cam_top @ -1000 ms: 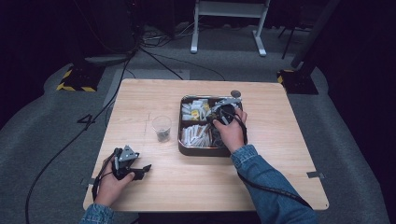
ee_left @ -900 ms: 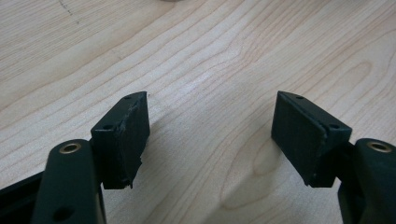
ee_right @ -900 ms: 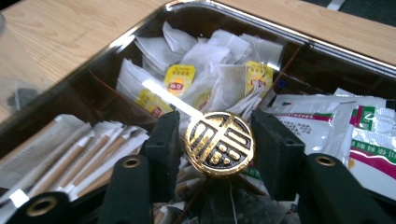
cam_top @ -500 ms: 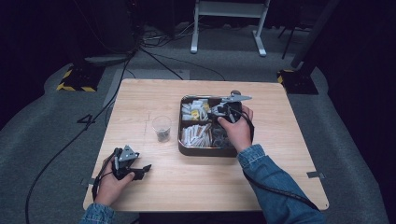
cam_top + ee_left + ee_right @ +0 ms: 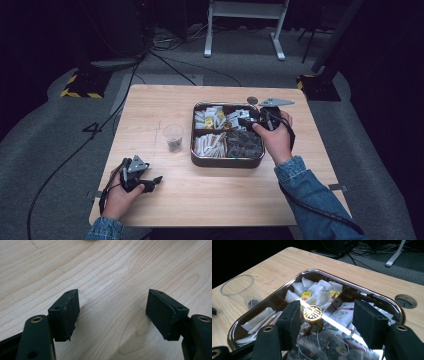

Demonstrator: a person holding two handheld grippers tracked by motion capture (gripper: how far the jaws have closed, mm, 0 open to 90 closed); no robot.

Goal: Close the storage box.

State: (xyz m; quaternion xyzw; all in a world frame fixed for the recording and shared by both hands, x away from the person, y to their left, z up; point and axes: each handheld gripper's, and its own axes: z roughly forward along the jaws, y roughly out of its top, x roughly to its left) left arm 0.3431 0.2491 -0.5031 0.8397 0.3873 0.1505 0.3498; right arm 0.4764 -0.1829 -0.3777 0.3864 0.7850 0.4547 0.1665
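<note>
Your wooden bench [image 5: 220,200] is the biggest thing here. On it sits a dark metal tin [image 5: 227,161] with a clear lid. Inside are paper packets and tea bags, sorted in parts. A small gold knob [image 5: 312,312] sits in the middle of the lid, and your right hand-held gripper [image 5: 250,120] is just above it. Its jaws have just been opening; the knob is between them, close by the left pad, and not squeezed. A little clear cup [image 5: 173,138] stands just beside the tin. Your left hand-held gripper [image 5: 152,181] rests low on the near corner of the bench, spread wide, holding nothing.
</note>
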